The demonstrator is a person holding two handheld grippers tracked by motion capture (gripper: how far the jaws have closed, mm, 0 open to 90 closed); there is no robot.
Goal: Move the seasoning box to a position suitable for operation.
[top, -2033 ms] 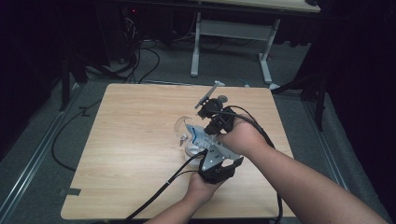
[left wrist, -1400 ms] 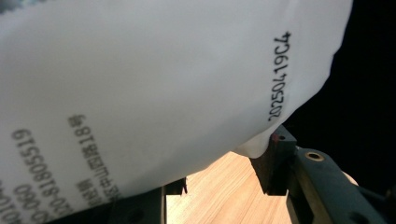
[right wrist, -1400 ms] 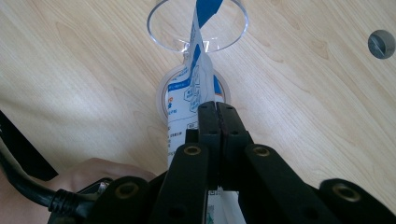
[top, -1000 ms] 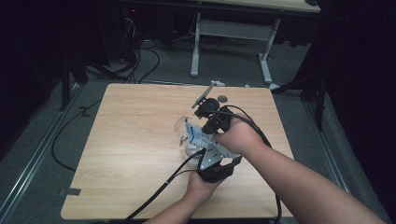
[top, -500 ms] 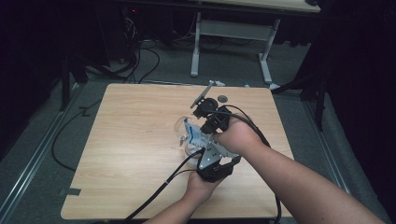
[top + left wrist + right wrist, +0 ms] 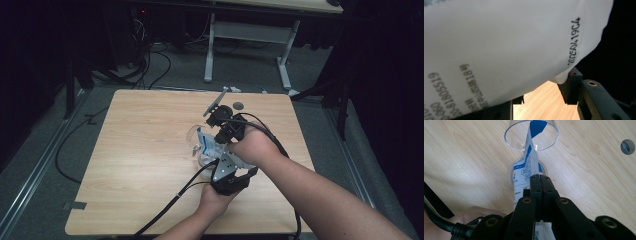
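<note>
While both grippers held the white-and-blue pouch [image 6: 206,142] over the middle of the table [image 6: 140,150], its blue corner already dipped into the mouth of the clear cup [image 6: 531,135] lying just on its far-left side, so work looked midway: pouch gripped and aimed, emptying or opening probably left, judging by the pose. Right gripper [image 6: 540,178] had its jaws pinched tight on the pouch's thin edge. Left gripper [image 6: 544,87] stood about half closed, jaws around the pouch's bulging white lower part [image 6: 506,45], apparently holding it. Pouch blocked most of the left gripper view, print blurred. In the high view hands covered the grip points; cup barely readable, contents unclear. Small dark round item [image 6: 238,105] on the far side couldn't be identified.
</note>
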